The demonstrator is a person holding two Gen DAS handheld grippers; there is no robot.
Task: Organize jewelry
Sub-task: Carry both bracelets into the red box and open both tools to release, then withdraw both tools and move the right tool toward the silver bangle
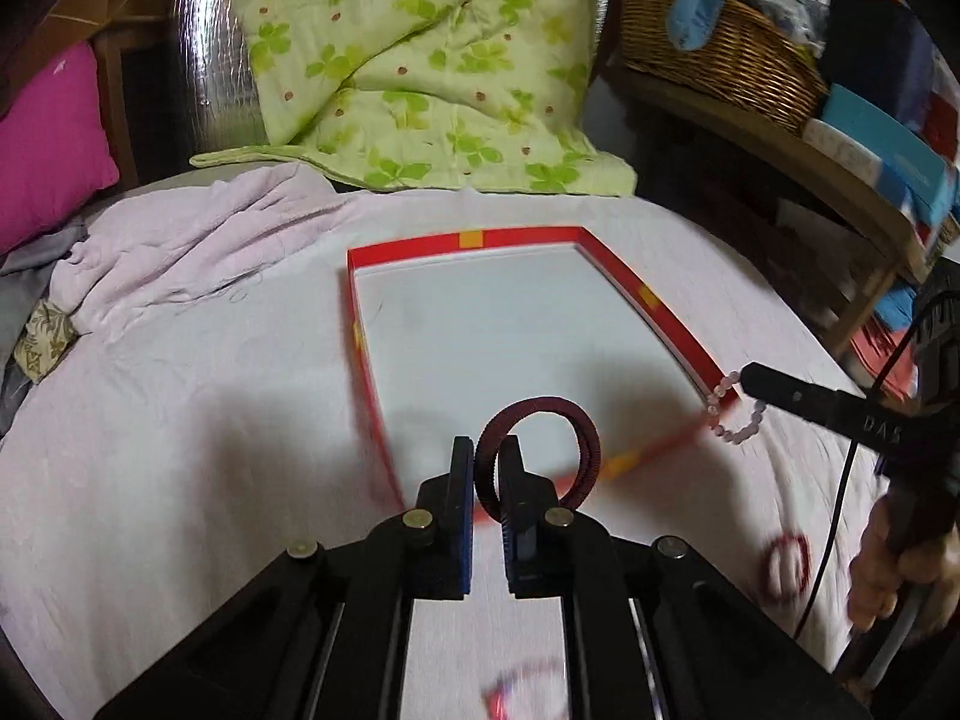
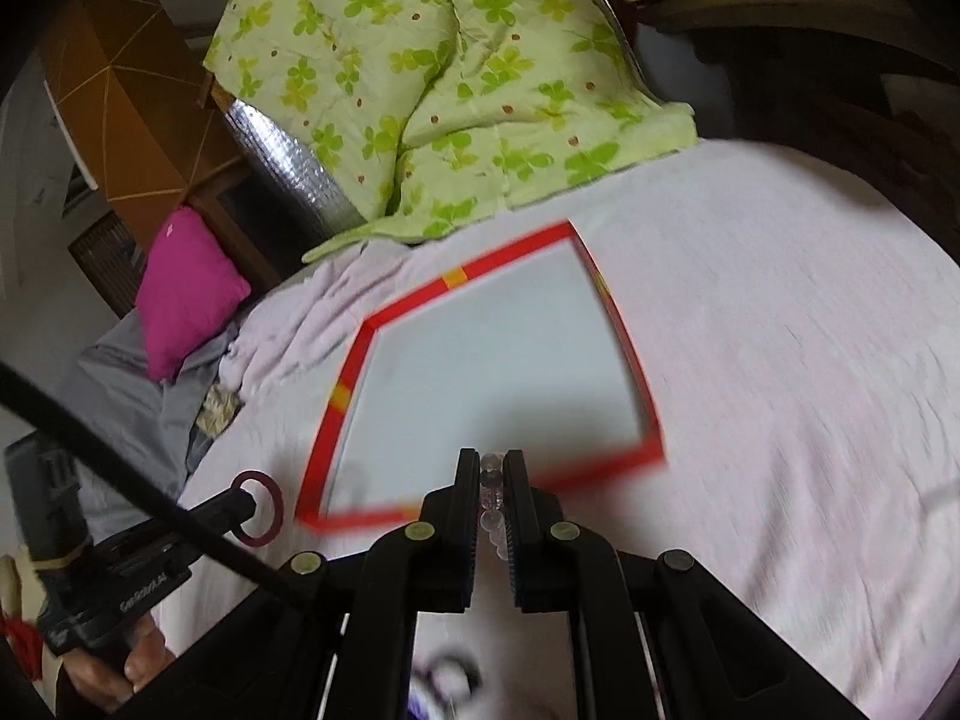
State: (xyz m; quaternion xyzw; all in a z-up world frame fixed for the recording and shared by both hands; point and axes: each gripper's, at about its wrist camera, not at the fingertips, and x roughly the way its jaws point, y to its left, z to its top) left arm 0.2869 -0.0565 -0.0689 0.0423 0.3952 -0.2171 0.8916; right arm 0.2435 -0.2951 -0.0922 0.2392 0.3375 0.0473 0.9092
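A shallow red box (image 1: 630, 276) with a white floor lies on the pale pink sheet; it also shows in the right wrist view (image 2: 414, 300). My left gripper (image 1: 487, 450) is shut on a dark red bangle (image 1: 585, 438), held above the box's near edge; the bangle also shows in the right wrist view (image 2: 264, 510). My right gripper (image 2: 493, 462) is shut on a pale pink bead bracelet (image 2: 492, 486), just short of the box's near edge. In the left wrist view the bracelet (image 1: 744, 420) hangs from the right gripper at the box's near right corner.
Another red bracelet (image 1: 786, 564) lies on the sheet at right, blurred. More jewelry (image 1: 522, 690) lies below the left gripper. A green quilt (image 1: 420, 60), a pink cushion (image 1: 48, 144) and a wicker basket (image 1: 720, 54) lie beyond the box.
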